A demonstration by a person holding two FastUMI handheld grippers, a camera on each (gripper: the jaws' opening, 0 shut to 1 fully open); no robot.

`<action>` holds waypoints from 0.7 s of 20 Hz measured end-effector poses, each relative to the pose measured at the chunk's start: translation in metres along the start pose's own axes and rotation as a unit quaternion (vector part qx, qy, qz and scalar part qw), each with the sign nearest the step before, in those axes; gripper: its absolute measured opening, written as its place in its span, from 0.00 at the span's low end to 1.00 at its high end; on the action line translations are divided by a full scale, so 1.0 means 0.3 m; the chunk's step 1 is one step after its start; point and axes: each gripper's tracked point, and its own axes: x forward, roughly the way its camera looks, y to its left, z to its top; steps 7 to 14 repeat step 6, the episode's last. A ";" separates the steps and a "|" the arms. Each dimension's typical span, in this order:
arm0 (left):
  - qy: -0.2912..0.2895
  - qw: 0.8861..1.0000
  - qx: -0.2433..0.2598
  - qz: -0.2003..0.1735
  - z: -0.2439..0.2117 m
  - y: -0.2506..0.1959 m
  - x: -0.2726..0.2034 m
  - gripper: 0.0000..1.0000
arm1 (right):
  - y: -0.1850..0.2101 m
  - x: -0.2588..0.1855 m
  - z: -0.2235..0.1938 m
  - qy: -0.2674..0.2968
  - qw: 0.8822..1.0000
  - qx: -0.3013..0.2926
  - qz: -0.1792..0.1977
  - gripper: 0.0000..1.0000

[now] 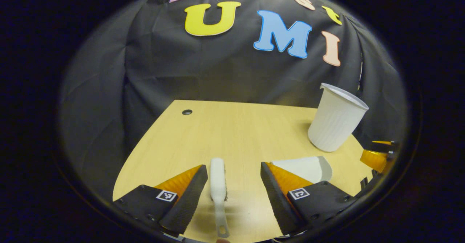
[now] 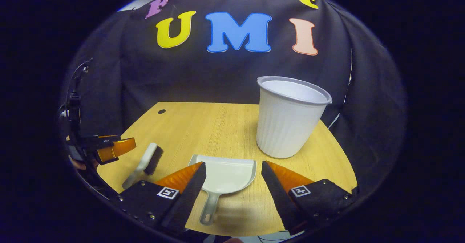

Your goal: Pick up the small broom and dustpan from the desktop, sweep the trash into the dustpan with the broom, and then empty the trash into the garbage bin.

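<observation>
Left gripper (image 1: 234, 192) hangs over the pale wooden desktop (image 1: 232, 134), jaws wide apart and empty — the small white plastic broom (image 1: 218, 185) lies flat between them, untouched. Right gripper (image 2: 232, 190) is just as wide open, holding nothing, the white plastic dustpan (image 2: 225, 177) lying between its fingers. The white ribbed plastic garbage bin (image 2: 287, 121) stands upright beyond the dustpan, to the right.

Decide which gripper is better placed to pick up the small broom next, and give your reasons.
Left. The left gripper is open with the broom lying on the desktop between its fingers. The right gripper is lined up on the dustpan instead.
</observation>
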 end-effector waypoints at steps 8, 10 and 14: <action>-0.104 0.995 0.008 0.003 0.135 -0.056 -0.135 0.96 | 0.015 -0.124 0.088 -0.100 0.994 -0.031 0.002 0.95; -0.104 0.995 0.008 0.003 0.135 -0.056 -0.135 0.96 | 0.015 -0.124 0.088 -0.100 0.994 -0.031 0.002 0.95; -0.104 0.995 0.008 0.003 0.135 -0.056 -0.135 0.96 | 0.015 -0.124 0.088 -0.100 0.994 -0.031 0.002 0.95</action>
